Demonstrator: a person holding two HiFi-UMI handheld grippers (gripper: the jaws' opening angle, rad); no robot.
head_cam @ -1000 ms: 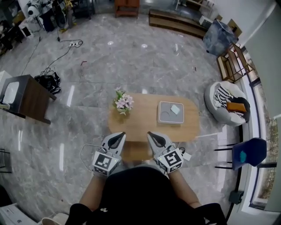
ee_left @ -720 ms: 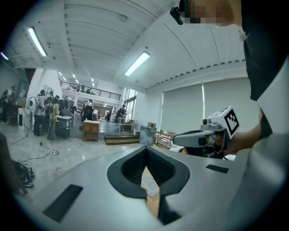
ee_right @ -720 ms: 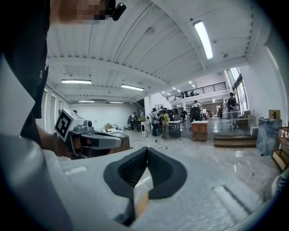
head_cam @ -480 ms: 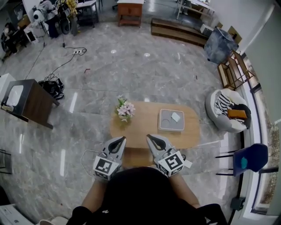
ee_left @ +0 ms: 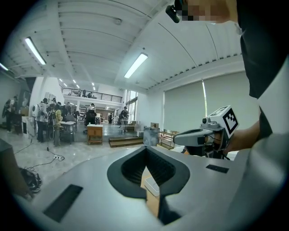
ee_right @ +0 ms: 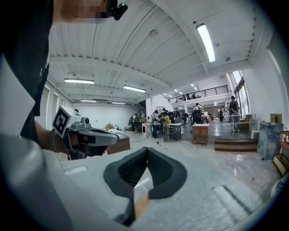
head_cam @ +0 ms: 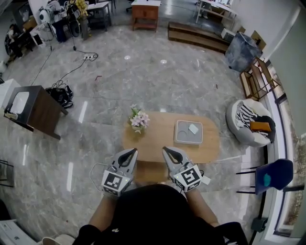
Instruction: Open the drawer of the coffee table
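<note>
Big open lab/workshop hall w/ a mock living-rm set: marble floor [head_cam: 158, 86], low wood counter [head_cam: 165, 139] w/ flowers [head_cam: 139, 119], beanbag [head_cam: 237, 128], blue chair [head_cam: 270, 174]. Far end: desks [head_cam: 100, 6] w/ gear, cables [head_cam: 71, 67]. Strip lights [ee_left: 136, 65], mezzanine [ee_left: 92, 94], ppl [ee_left: 45, 115] in bkgd.

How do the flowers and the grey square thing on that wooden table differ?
The flowers stand upright, pink and white; the grey tray lies flat and square. The flowers sit toward the left, the tray toward the right. Both rest on the coffee table.
</note>
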